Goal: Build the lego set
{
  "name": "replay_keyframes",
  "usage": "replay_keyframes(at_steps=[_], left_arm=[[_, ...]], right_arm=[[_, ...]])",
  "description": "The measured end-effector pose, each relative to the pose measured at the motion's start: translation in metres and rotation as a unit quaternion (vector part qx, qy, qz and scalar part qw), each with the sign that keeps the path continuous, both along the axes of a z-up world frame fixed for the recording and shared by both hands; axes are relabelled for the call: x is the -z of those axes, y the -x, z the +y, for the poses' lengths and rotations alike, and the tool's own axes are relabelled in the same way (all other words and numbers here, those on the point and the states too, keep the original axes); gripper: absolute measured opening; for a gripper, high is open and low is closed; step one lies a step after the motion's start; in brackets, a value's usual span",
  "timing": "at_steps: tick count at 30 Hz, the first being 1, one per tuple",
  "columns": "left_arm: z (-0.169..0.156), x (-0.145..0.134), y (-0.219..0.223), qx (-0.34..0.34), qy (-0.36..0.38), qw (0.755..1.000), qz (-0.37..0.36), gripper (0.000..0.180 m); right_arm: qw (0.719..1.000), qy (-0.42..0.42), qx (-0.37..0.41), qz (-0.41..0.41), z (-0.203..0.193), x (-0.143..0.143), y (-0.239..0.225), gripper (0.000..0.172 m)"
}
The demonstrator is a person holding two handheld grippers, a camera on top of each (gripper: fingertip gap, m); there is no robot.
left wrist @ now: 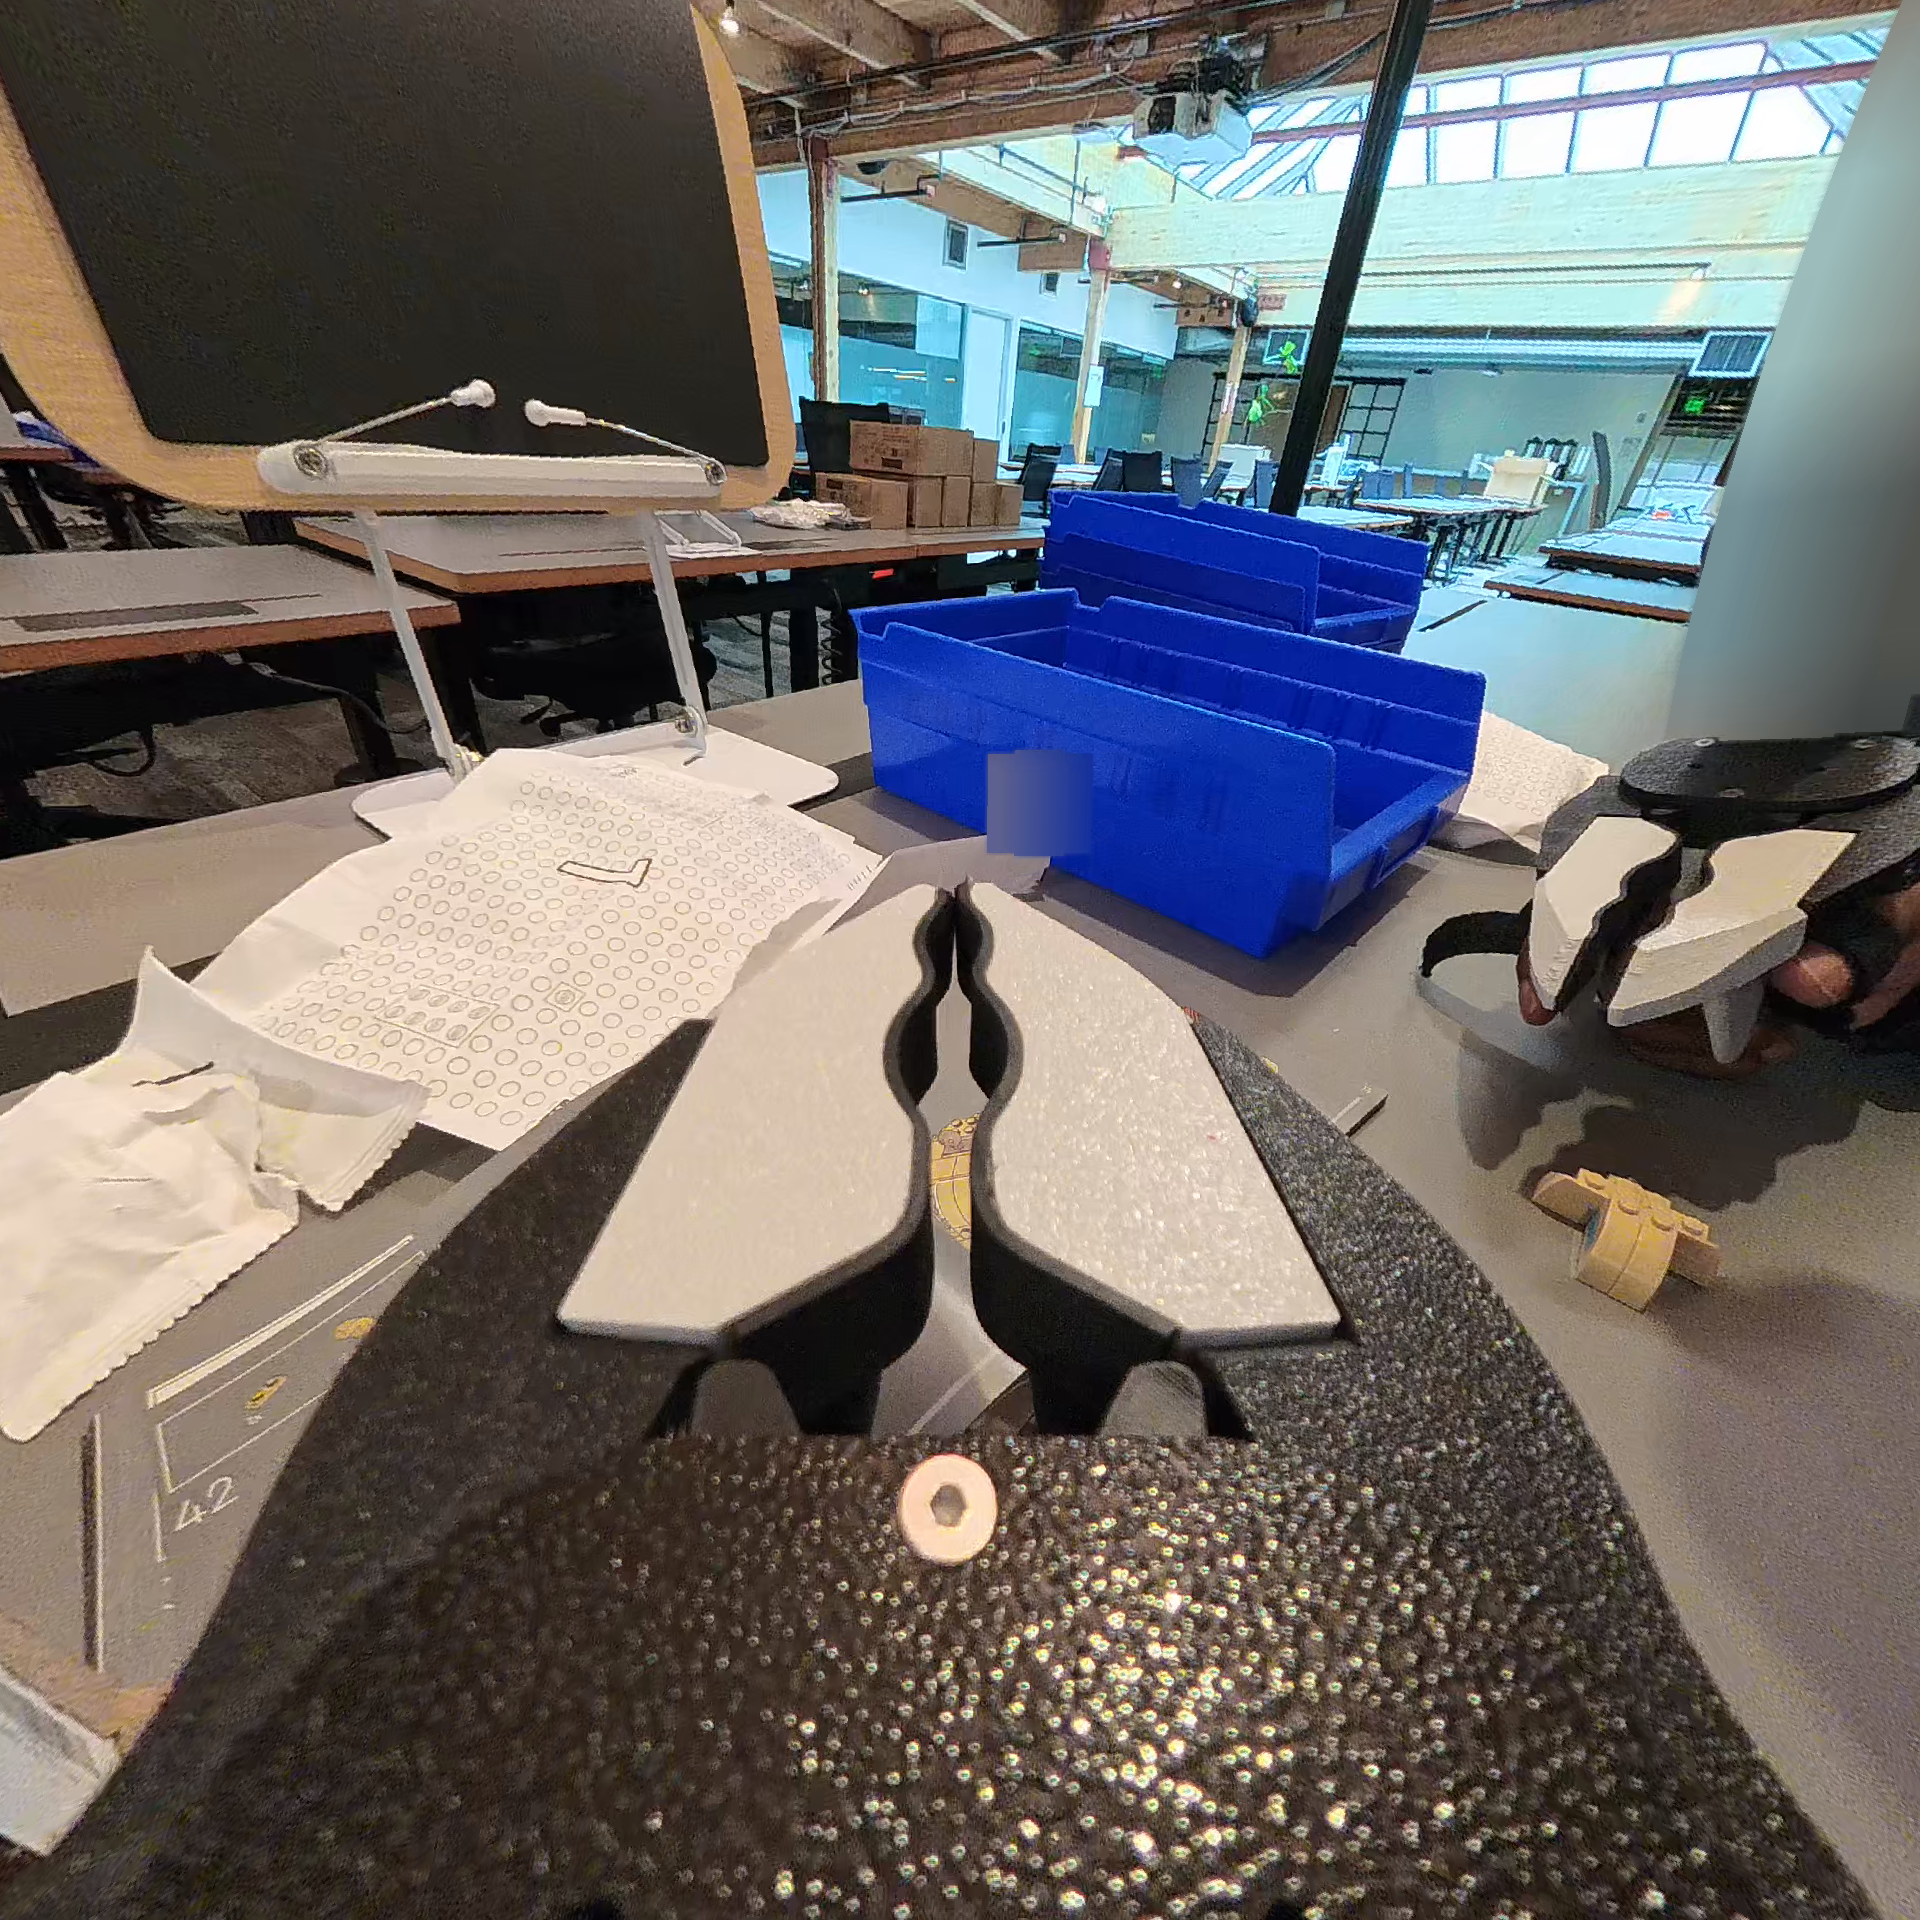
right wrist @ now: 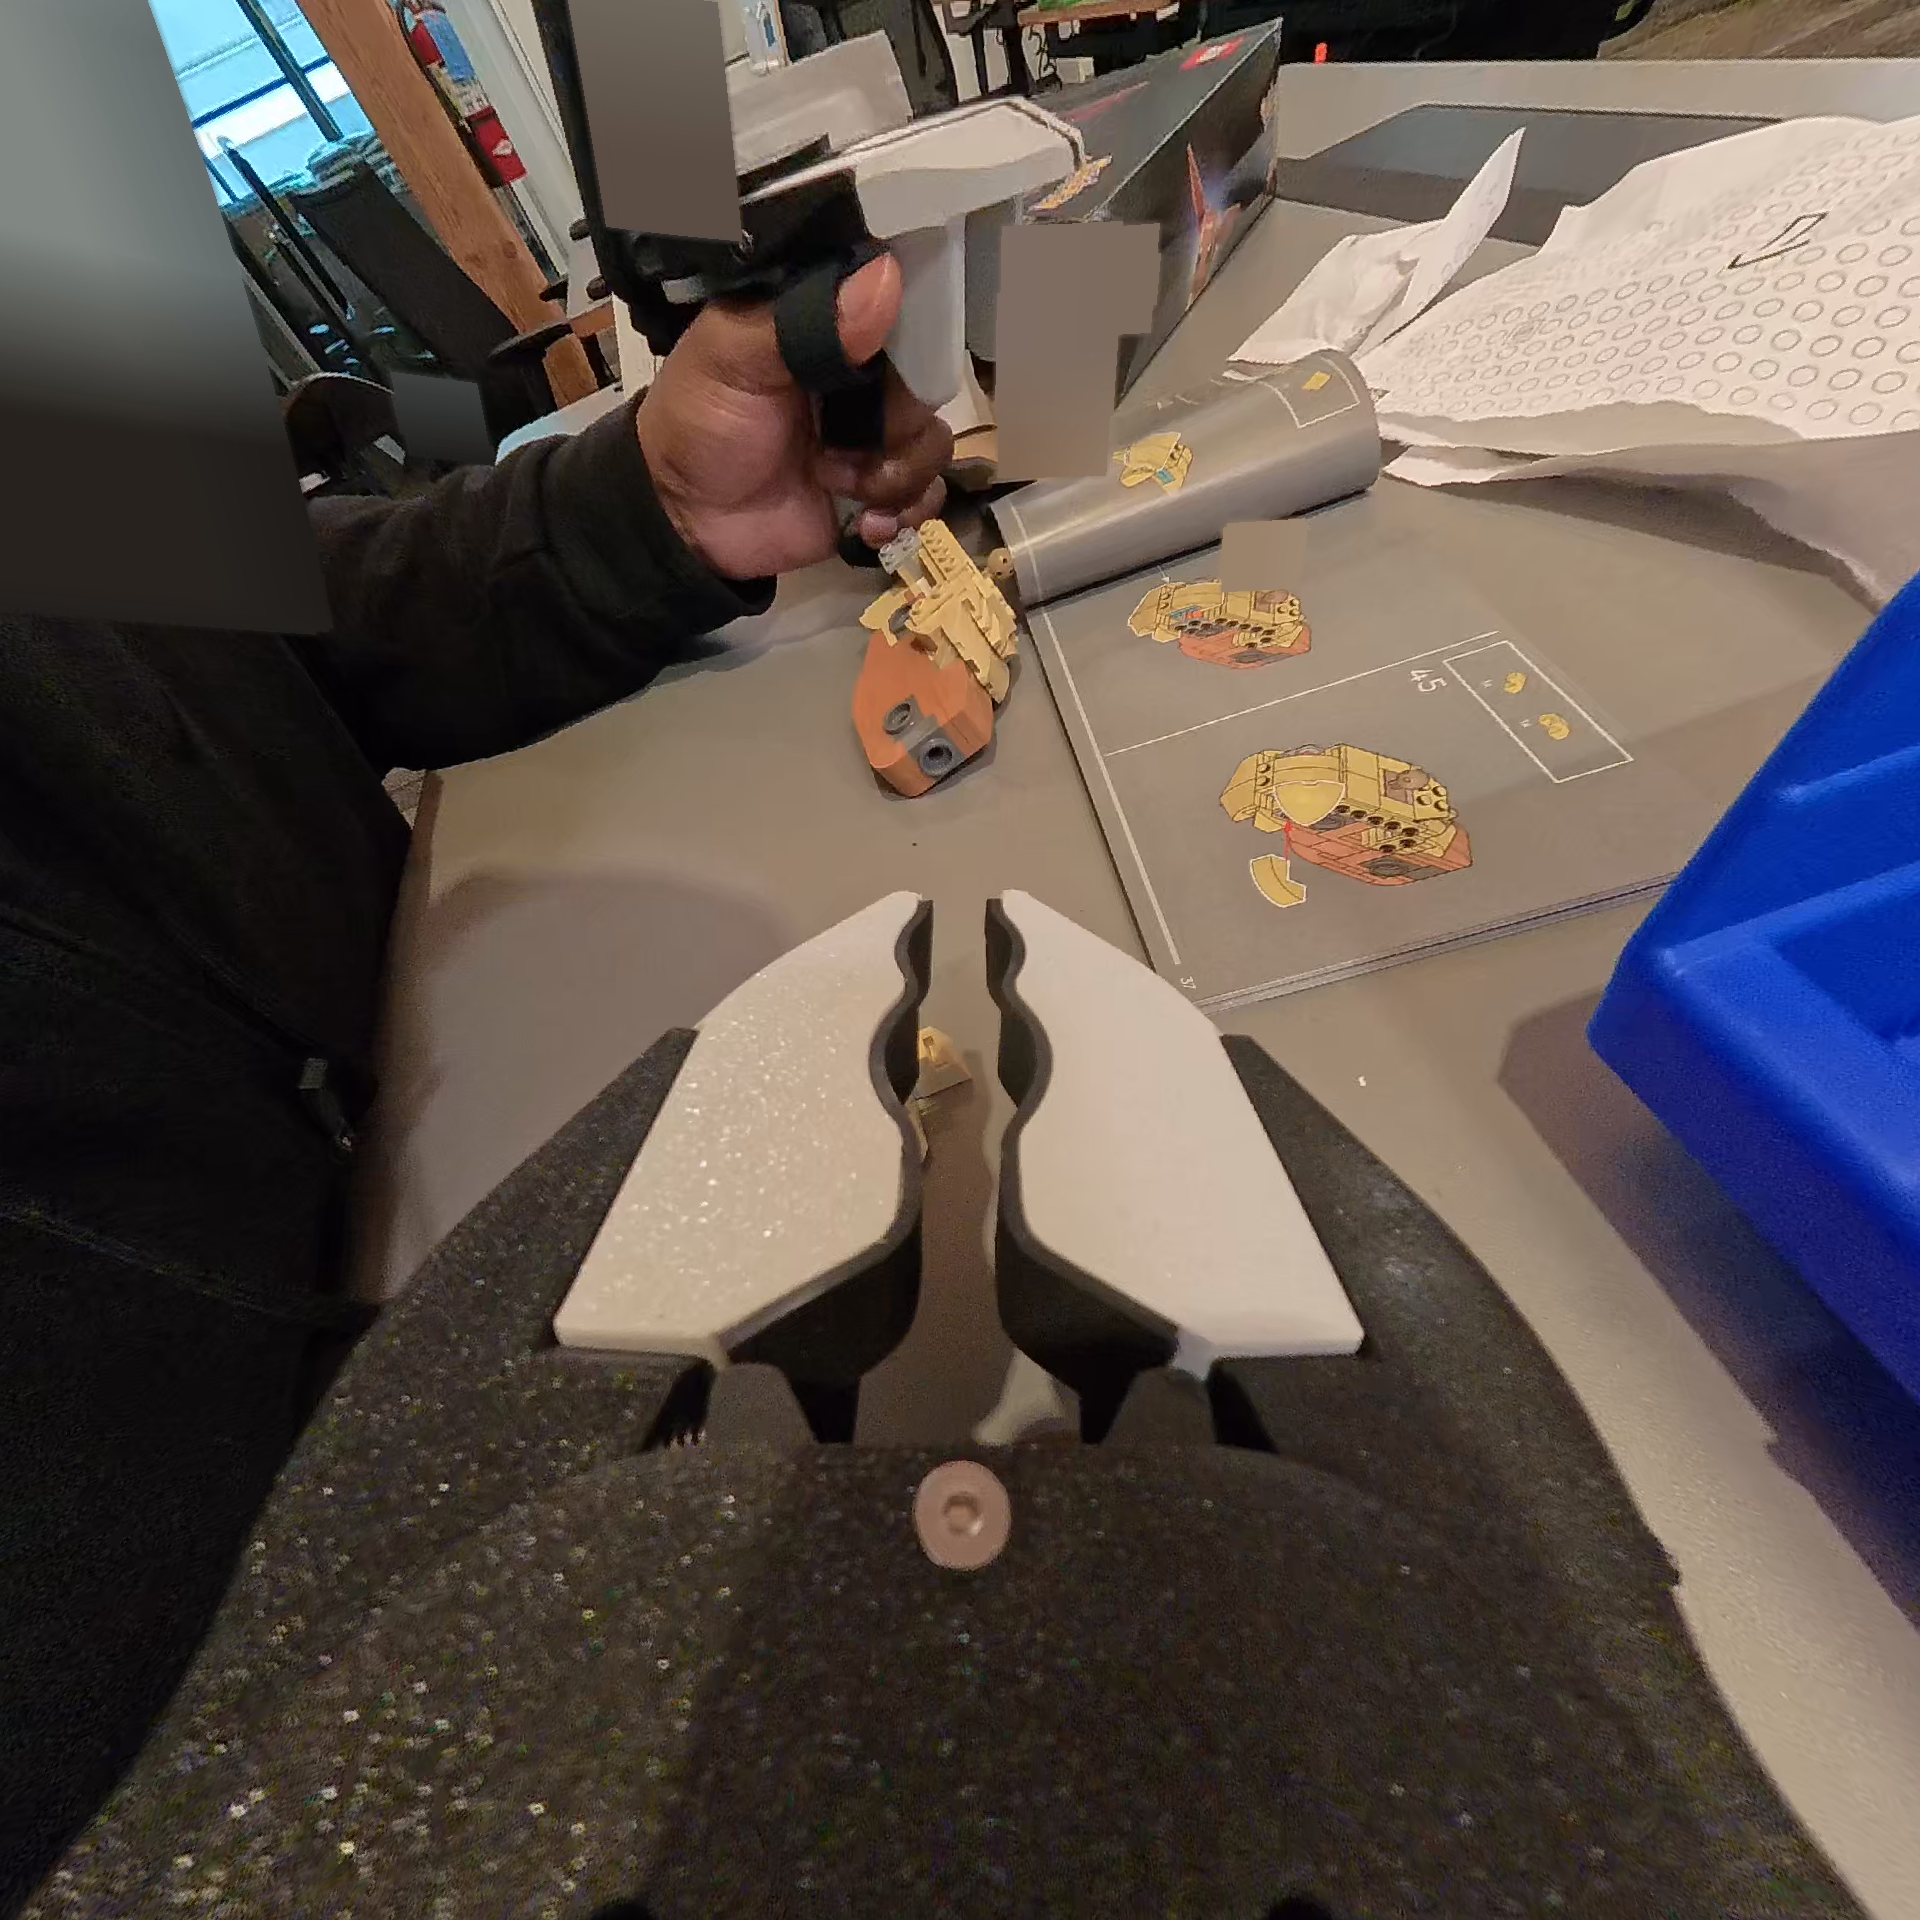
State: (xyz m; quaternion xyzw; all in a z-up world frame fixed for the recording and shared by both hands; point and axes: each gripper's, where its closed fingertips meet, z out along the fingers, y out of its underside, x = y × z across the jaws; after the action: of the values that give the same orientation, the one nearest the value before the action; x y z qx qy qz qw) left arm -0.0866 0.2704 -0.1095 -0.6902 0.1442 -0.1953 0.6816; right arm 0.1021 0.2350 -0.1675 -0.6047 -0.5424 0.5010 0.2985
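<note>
One tan brick [right wrist: 940, 1062] below right gripper's [right wrist: 958, 914] parted fingers

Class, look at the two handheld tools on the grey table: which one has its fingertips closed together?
The left tool: its fingertips meet over the instruction booklet. The right tool shows a gap between its fingertips.

Right gripper [right wrist: 957, 914], fingers slightly apart, hovers seemingly over a tan brick [right wrist: 940, 1062].
</note>
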Motion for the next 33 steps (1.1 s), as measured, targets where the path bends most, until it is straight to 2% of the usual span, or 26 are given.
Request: replay_keyframes(at_steps=[27,29,33], left_arm=[[0.0,0.002,-0.005,0.006,0.006,1.0,0.001,0.0],[-0.001,-0.001,-0.006,0.008,0.004,1.0,-0.002,0.0],[-0.004,-0.008,-0.009,0.011,-0.008,1.0,0.002,0.0]], right_arm=[[1.0,-0.007,-0.006,0.005,-0.002,-0.002,0.0,0.011],[0.999,-0.04,-0.027,0.018,-0.006,-0.007,-0.003,0.012],[0.98,-0.188,-0.057,0.036,0.005,-0.037,-0.021,0.012]])
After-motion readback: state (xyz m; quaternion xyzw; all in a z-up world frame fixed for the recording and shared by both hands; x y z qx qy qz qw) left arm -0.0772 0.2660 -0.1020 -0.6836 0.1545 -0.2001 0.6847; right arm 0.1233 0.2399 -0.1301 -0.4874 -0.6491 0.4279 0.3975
